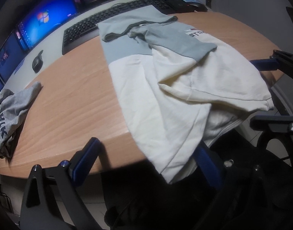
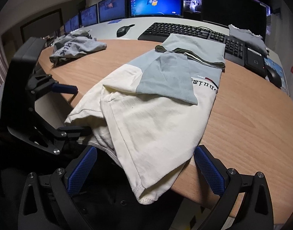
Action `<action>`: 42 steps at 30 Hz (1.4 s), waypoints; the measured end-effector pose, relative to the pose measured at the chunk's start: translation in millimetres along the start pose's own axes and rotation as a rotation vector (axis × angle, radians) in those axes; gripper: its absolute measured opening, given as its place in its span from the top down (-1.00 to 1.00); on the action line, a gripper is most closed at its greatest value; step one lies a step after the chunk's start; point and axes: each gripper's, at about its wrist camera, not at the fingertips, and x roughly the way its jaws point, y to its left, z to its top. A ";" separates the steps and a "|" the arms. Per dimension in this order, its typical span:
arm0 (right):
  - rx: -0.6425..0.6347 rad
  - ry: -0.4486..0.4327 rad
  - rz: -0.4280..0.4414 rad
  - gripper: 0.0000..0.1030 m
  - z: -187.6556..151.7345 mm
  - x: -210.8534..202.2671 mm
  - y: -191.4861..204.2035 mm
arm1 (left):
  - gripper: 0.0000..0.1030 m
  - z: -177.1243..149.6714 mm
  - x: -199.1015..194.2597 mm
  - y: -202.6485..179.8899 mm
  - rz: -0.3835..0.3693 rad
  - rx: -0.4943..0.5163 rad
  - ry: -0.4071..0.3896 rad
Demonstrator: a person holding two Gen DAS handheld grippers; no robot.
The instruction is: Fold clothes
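A cream and grey shirt [image 1: 165, 88] lies part-folded on the wood table [image 1: 69, 111]; its grey top end points at the keyboard [image 1: 85, 28], and its cream bottom end hangs off the near edge of the table; one grey sleeve is folded over the middle, and black letters show beside it.

The left claw [image 1: 146, 164] is wide open and holds nothing; its left finger [image 1: 87, 159] sits at the table edge, and its right finger is partly hidden under the hanging cream cloth (I cannot tell if it touches the cloth).

The right claw [image 2: 145, 168] is wide open too, with nothing in its grip; the cream hem [image 2: 146, 197] hangs down between its two blue pads [image 2: 81, 170]; the hem is nearer the left pad; I cannot tell if it touches either pad. In the right view the left claw [image 2: 69, 109] shows at the left, its lower finger close against the cream cloth at the shirt's side.

A crumpled grey shirt [image 1: 8, 115] with dark letters lies well apart, at the far left side of the table; a small grey cloth [image 2: 246, 38] sits by the far end of the keyboard; a black mouse [image 1: 37, 62] rests on the white desk; screens [image 2: 156, 0] glow blue behind.
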 end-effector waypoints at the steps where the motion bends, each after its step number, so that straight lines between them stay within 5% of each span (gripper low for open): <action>1: -0.029 0.003 -0.022 -0.69 0.2 -0.5 5.0 | -0.83 0.4 -0.6 0.1 -0.006 -0.004 -0.004; 3: -0.049 0.007 -0.047 -0.32 1.3 -1.1 8.5 | -0.75 1.2 -3.0 -0.3 -0.020 -0.005 -0.013; 6: -0.004 -0.012 -0.021 0.30 3.2 -5.5 -0.4 | -0.38 4.1 -9.5 0.4 -0.060 -0.020 -0.029; 7: 0.012 -0.014 -0.006 0.35 3.4 -6.6 -4.2 | 0.02 5.6 -11.9 0.8 -0.070 -0.022 -0.040; 11: 0.028 -0.017 0.028 0.60 3.3 -6.6 -10.2 | 0.41 12.7 -14.1 10.0 -0.125 -0.074 -0.055; 22: 0.193 -0.052 0.232 0.75 3.8 -8.2 -38.3 | 0.64 13.8 -32.5 22.4 -0.286 -0.095 -0.071; 32: 0.232 -0.094 0.518 0.76 4.7 -49.9 -41.0 | 0.64 21.0 -63.8 34.7 -0.442 -0.088 -0.082; 36: 0.297 -0.161 0.572 0.76 25.8 -54.8 -61.5 | 0.64 52.2 -64.5 58.0 -0.462 -0.146 -0.117; 42: 0.279 -0.222 0.474 0.76 106.0 -35.8 -104.9 | 0.64 148.0 -30.6 94.3 -0.353 -0.137 -0.183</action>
